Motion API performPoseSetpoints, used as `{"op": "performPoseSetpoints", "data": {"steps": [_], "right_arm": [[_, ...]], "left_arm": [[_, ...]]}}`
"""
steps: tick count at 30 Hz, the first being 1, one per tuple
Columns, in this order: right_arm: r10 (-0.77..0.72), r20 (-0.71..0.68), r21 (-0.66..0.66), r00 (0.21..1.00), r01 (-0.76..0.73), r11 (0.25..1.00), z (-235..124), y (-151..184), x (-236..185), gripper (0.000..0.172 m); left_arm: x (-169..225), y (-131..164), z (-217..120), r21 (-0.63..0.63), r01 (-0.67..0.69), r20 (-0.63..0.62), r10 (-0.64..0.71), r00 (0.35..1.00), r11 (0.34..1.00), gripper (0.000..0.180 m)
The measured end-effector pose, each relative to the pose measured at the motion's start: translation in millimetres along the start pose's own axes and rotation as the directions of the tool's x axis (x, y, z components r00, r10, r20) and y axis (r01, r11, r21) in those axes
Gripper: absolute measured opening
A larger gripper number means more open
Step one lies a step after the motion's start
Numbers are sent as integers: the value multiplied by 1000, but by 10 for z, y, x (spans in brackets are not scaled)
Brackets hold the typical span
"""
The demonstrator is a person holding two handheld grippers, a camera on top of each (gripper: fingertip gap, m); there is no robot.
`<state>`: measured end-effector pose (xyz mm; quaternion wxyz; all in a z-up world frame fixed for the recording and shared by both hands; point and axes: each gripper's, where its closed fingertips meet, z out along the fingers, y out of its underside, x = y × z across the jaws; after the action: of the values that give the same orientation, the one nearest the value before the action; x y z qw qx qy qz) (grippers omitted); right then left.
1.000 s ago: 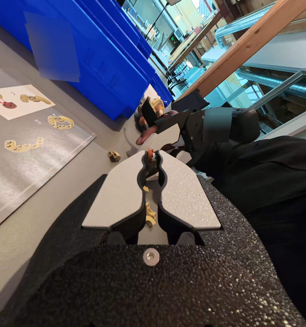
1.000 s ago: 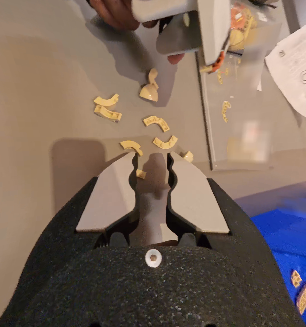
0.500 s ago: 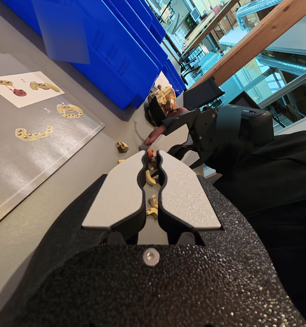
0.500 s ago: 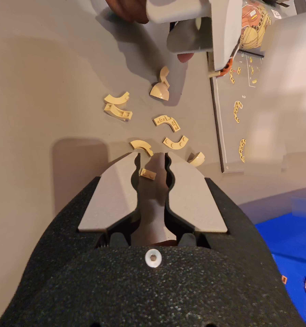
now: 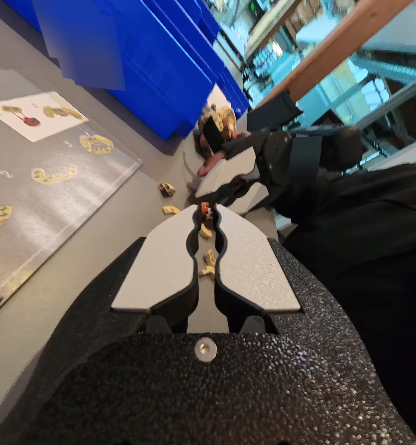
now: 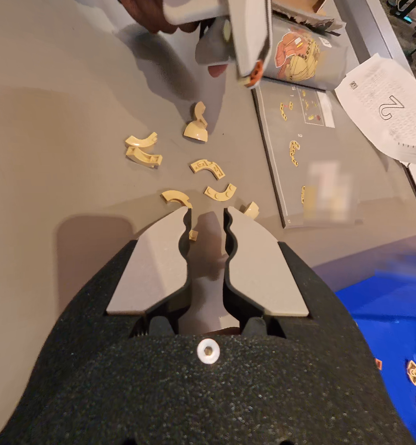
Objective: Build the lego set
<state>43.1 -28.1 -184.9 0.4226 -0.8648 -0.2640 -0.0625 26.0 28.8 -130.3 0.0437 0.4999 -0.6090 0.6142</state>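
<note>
Orange piece half-hidden between left fingers.

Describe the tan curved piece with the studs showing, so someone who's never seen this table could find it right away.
On the grey table, left of the instruction sheet, tan pieces lie scattered ahead of the right gripper. The studded arc lies just beyond its right fingertip. It alone shows round studs on top, its ends curling away from the gripper.
</note>
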Motion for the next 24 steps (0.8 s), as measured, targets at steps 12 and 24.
{"op": "performPoseSetpoints", "data": {"steps": [12, 24], "right_arm": [[-7, -8, 9, 1000, 7, 1000, 30, 22, -12, 24], [-2, -3, 17, 1000, 2, 1000, 29, 20, -12, 23]], "left_arm": [[17, 844, -48, -472, -179, -20, 192, 981, 863, 8], [-132, 744, -142, -449, -177, 71, 232, 970, 876, 26]]}}
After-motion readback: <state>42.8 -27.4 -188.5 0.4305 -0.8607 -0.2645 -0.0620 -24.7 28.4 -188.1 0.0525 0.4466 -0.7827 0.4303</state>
